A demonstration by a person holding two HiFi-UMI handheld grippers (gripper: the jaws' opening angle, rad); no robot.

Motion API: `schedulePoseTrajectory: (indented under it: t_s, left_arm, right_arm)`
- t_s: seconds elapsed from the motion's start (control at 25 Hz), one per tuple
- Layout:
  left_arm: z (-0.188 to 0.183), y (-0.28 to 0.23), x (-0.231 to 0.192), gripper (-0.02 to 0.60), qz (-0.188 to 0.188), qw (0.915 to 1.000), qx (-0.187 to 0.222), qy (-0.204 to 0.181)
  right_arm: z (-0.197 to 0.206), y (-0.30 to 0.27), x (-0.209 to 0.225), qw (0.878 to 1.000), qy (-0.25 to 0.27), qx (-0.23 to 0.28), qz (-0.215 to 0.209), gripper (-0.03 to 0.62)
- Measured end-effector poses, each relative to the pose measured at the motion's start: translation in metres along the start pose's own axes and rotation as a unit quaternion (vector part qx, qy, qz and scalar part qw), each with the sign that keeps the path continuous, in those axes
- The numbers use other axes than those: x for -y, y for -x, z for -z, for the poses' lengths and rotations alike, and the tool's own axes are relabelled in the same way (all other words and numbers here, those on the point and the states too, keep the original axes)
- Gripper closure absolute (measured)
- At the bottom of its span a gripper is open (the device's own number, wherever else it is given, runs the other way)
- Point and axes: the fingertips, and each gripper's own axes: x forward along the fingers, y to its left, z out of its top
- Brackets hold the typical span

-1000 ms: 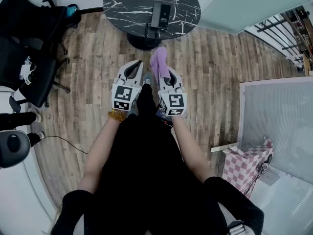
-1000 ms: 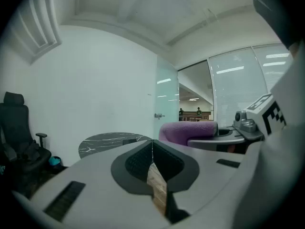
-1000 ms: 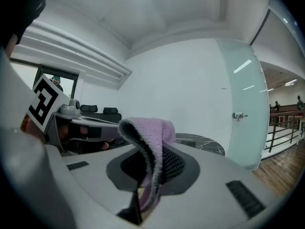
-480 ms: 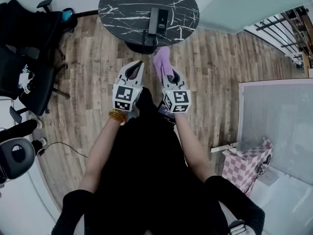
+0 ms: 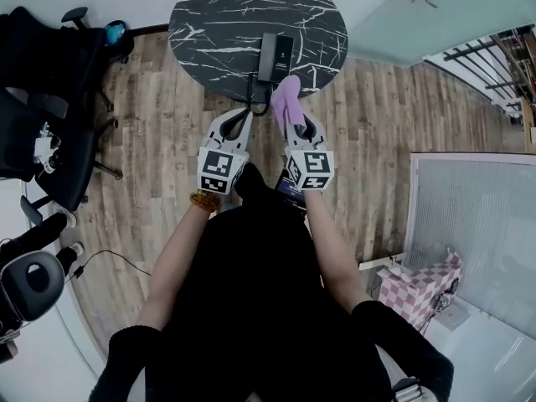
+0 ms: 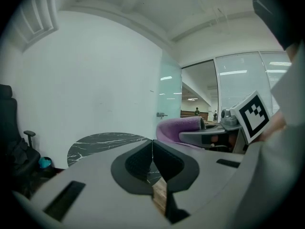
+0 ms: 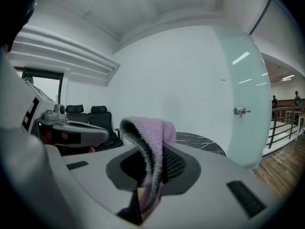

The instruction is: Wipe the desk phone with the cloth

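The right tool has its jaws closed on the purple cloth. The cloth is folded over and stands up out of the jaws. The left tool has its jaws pressed together, and there is nothing between them.

In the head view the two tools are held side by side in the air in front of the person, on the person's side of the desk phone. The left tool is a little to the left of the phone and the right tool a little to the right of it. The free end of the cloth points toward the phone and is near its closer end, not touching it. How high it is above the phone I cannot tell.

The phone is dark and lies on a round black marbled desk, close to the edge on the person's side. A dark cable goes down from the phone over this edge. Left of the phone, well apart, stand black office chairs on the wooden floor. Right of the phone is a frosted glass door.
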Motion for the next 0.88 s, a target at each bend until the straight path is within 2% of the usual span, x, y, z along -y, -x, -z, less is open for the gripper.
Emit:
schedulePoseTrajectory:
  t_s: [0.2,0.44,0.76,0.88]
  left_arm:
    - [-0.009,-0.029,-0.024,0.568,-0.005,1.0,-0.006,0.002]
    - [-0.017,-0.062,-0.047,0.567,-0.005,0.9999,-0.012,-0.004]
    - [-0.015,-0.1,-0.049,0.568,0.029,0.9982,-0.041,-0.031]
    - [-0.016,-0.117,-0.058,0.568,0.028,0.9981,-0.042,-0.037]
  right_arm:
    - [-0.007,-0.032,0.023,1.0,0.008,-0.011,0.001,0.536]
    - [-0.016,-0.074,0.047,0.999,0.046,-0.014,-0.012,0.536]
    - [-0.009,-0.143,0.088,0.995,0.094,-0.031,-0.011,0.536]
    - [-0.01,-0.166,0.098,0.994,0.107,-0.031,-0.013,0.536]
